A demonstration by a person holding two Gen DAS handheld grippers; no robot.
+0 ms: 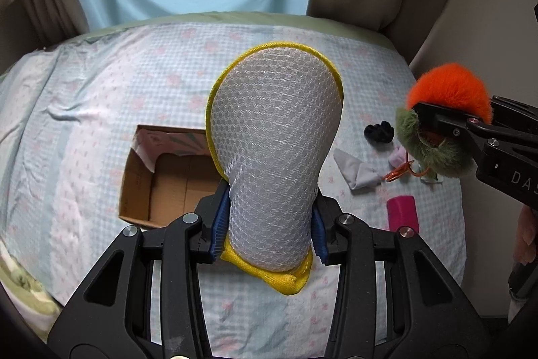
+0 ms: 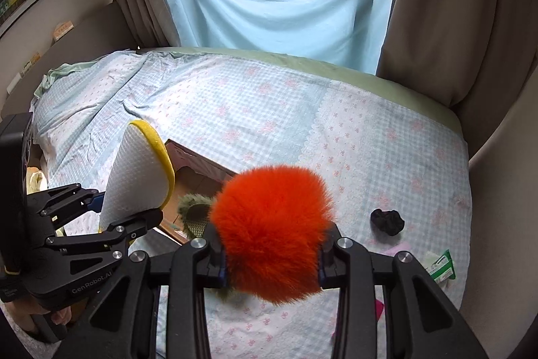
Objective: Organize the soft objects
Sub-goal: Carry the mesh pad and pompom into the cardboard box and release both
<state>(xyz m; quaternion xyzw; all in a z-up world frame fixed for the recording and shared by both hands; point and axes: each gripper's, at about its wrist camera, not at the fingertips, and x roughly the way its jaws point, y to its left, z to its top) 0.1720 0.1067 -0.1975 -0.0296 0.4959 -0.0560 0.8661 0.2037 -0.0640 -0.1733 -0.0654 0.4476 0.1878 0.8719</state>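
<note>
My left gripper [image 1: 267, 224] is shut on a grey mesh sponge with yellow trim [image 1: 275, 137], held upright above the bed; it also shows in the right wrist view [image 2: 138, 174]. My right gripper [image 2: 270, 261] is shut on a fluffy orange pompom [image 2: 272, 231] with an olive fuzzy piece [image 2: 193, 212] attached; in the left wrist view this toy [image 1: 447, 90] is at the right. An open cardboard box [image 1: 168, 177] lies on the bed behind the sponge, and shows in the right wrist view [image 2: 198, 170].
On the checked bedsheet [image 1: 101, 90] at the right lie a black scrunchie [image 1: 379, 130], a folded grey cloth [image 1: 356, 172], an orange ring [image 1: 398, 172] and a pink block [image 1: 401, 212]. A green packet [image 2: 442, 268] lies at the bed's right edge. Curtains hang behind.
</note>
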